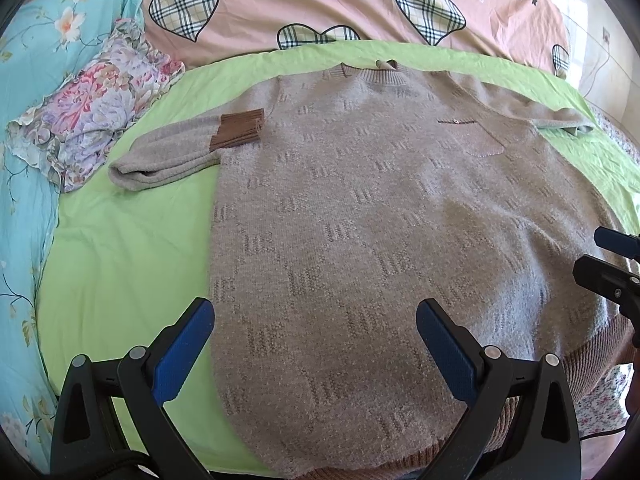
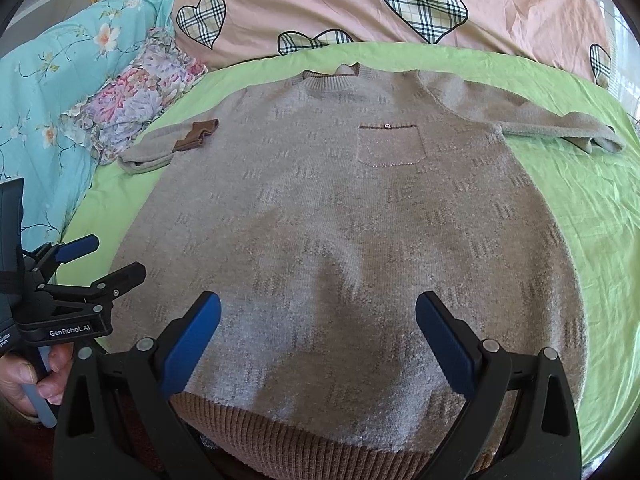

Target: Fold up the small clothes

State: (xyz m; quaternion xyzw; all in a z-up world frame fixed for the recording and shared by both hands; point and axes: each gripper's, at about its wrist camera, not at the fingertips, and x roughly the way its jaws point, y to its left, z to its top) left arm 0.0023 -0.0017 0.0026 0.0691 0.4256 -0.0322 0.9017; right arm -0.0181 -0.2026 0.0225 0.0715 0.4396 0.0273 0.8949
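Observation:
A grey-brown knit sweater lies flat, front up, on a green sheet, collar at the far side. Its left sleeve is folded back with the brown cuff by the shoulder; the right sleeve stretches out to the right. A chest pocket shows. My left gripper is open and empty above the sweater's lower left part. My right gripper is open and empty above the sweater near its brown ribbed hem. Each gripper shows in the other's view, the right one and the left one.
A pink quilt with plaid hearts lies beyond the sweater. A blue floral cover and a folded floral cloth lie at the left. The green sheet shows on both sides of the sweater.

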